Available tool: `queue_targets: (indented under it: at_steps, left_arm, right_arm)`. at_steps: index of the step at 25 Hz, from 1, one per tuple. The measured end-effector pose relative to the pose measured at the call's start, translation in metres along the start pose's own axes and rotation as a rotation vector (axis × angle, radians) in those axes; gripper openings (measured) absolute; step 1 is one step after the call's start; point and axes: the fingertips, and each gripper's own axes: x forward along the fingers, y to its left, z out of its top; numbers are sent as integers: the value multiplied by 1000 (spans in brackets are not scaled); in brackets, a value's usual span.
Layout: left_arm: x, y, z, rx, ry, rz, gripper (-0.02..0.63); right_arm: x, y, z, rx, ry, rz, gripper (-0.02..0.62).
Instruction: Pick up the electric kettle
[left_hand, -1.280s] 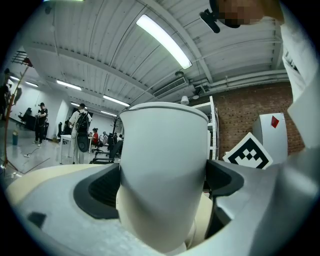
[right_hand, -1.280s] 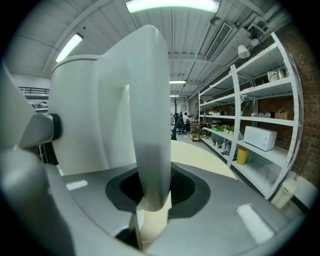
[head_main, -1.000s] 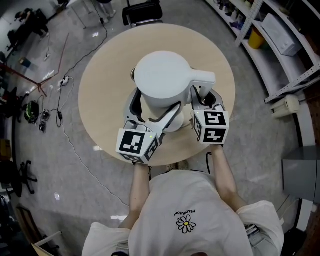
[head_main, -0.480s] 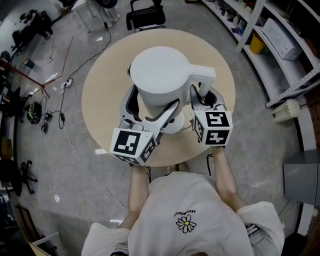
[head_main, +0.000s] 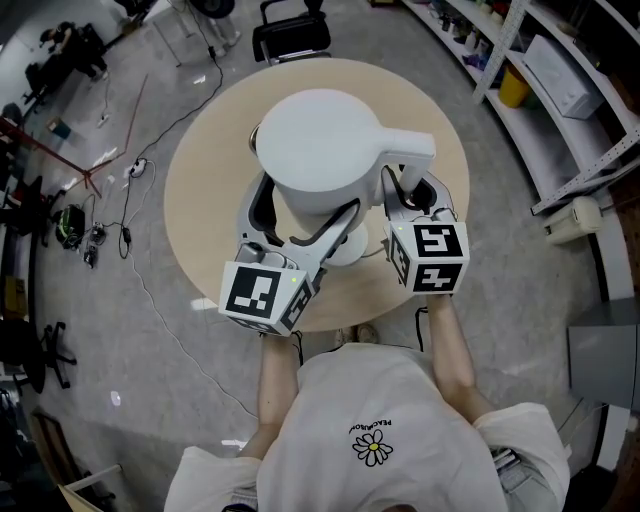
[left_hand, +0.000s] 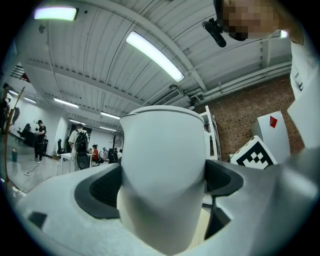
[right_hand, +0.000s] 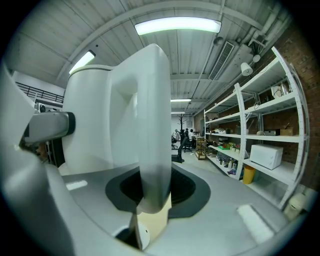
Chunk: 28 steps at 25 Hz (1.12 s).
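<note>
Head view, with both claw views. The electric kettle (head_main: 318, 140), white and lidded, is hanging over the middle of the round worktop (head_main: 200, 190), carried between two hand-held claws. The left claw (head_main: 300, 215) is pinching the kettle's body: in the left claw view both dark pads are pressing against the white wall, one on each side, low on the body where it narrows. The right claw (head_main: 410, 190) is pinching the kettle's handle (head_main: 405, 152). In the right claw view the flat white handle is standing upright between the jaws, which are set partly apart at the handle's width, with the pale worktop showing under its lower end. Both marker cubes are facing the camera just in front of the person's forearms.

Progress, as a judgement: the grasp is made on both sides, and the kettle appears to be sitting upright and clear of the worktop, so the pick-up looks largely done. What is left is to bring the kettle to a steady carrying height without tilting it. Whether the kettle's underside is fully free of the surface cannot be told, since the claws and the body are covering it.
</note>
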Motion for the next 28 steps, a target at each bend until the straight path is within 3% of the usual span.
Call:
queue_targets:
  at_steps: [28]
  left_arm:
    - [-5, -6, 4, 23, 1, 8, 531]
  right_arm:
    - [-6, 1, 3, -13, -10, 9, 98]
